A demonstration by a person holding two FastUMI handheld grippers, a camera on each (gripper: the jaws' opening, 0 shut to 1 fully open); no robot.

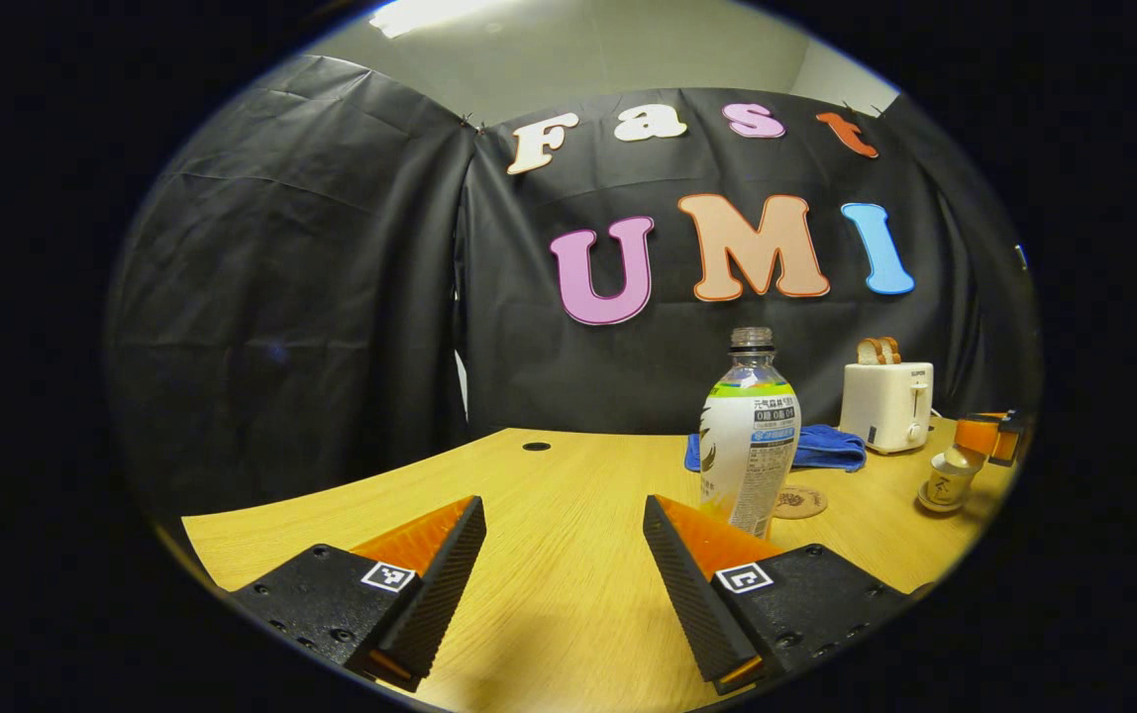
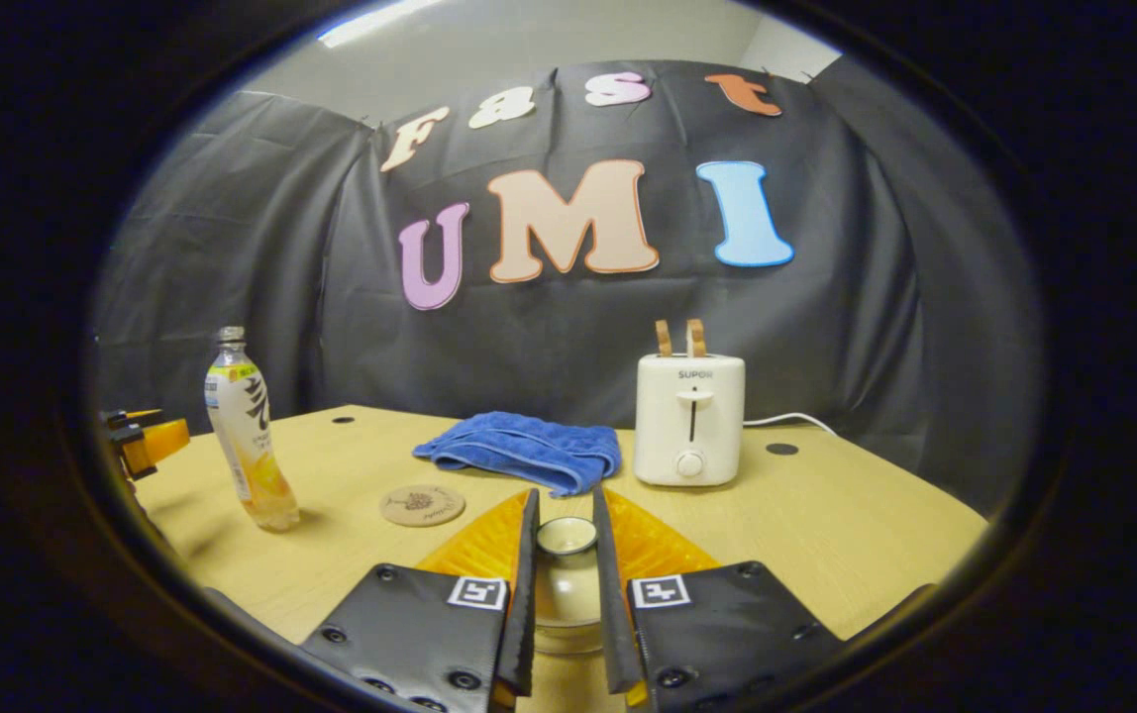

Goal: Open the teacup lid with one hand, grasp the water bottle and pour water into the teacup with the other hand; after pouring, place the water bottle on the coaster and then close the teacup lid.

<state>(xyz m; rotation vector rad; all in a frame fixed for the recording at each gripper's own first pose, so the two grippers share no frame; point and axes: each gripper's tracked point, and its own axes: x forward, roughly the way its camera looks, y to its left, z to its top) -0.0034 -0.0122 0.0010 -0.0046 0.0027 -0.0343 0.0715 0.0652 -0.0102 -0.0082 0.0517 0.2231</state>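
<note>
Standing capless on the desk [image 1: 549, 584], the water bottle [image 1: 749, 436] sits just ahead of the left gripper [image 1: 565, 543], whose fingers are spread apart. Partly filled, thin plastic: likely light and squeezable; grip mid-label. The right gripper [image 2: 566, 555] has its fingers clamped on the teacup lid [image 2: 567, 536]: ceramic, probably slippery and fragile. The coaster [image 2: 422, 504] lies nearby.

**Count of items on bench**

One water bottle [image 2: 244, 436]. One coaster [image 2: 422, 504]. One teacup [image 1: 945, 483]. One blue towel [image 2: 524, 451]. One toaster [image 2: 689, 420], two bread slices [image 2: 679, 338] in slots. Two grippers: left [image 1: 564, 564], right [image 2: 566, 584].
</note>
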